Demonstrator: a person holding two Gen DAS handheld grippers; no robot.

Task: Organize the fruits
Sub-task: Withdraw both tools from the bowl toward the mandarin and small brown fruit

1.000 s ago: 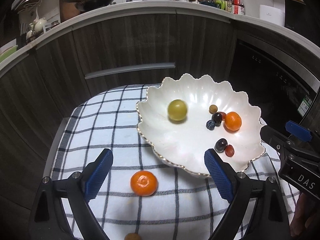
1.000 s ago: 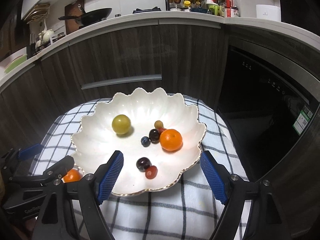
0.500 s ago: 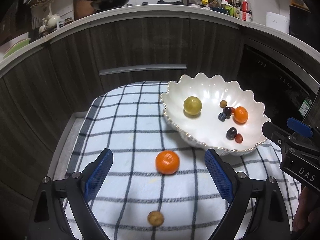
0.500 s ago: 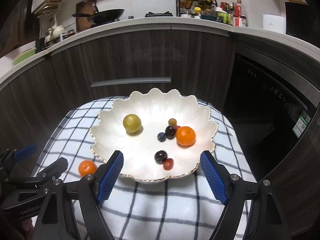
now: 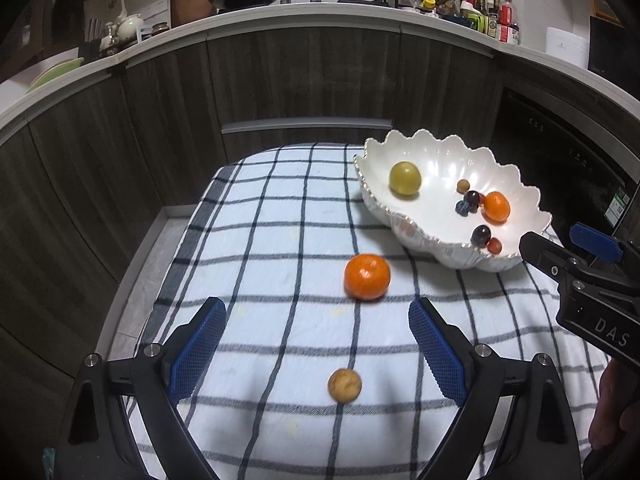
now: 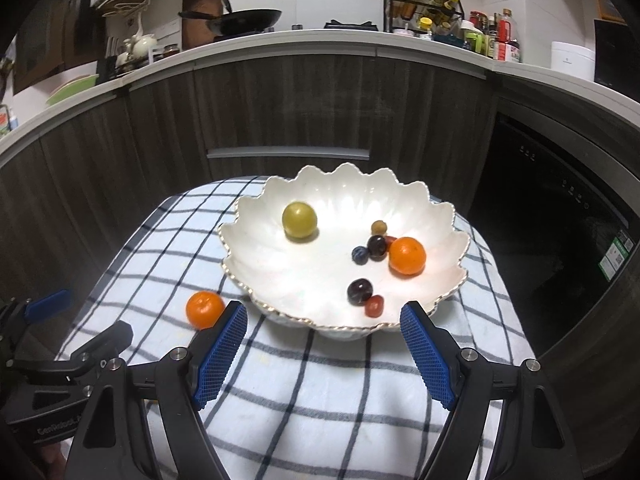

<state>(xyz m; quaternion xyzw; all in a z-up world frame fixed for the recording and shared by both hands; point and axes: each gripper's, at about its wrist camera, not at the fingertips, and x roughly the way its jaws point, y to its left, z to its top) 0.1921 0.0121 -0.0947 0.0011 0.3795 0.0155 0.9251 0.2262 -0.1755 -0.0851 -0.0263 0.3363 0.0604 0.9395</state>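
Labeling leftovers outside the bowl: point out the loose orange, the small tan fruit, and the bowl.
loose orange point(image 5: 367, 277), left wrist view, centre of its peel.
small tan fruit point(image 5: 344, 385), left wrist view, middle of its skin.
bowl point(image 6: 256, 248), right wrist view, bare inner wall.

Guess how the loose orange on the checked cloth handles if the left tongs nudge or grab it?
The orange looks round and lies free on the cloth, so a nudge would probably roll it. The soft, slightly wrinkled cloth may slow that. Its skin looks smooth and shiny, so the open left tongs could slip unless they close across its middle.
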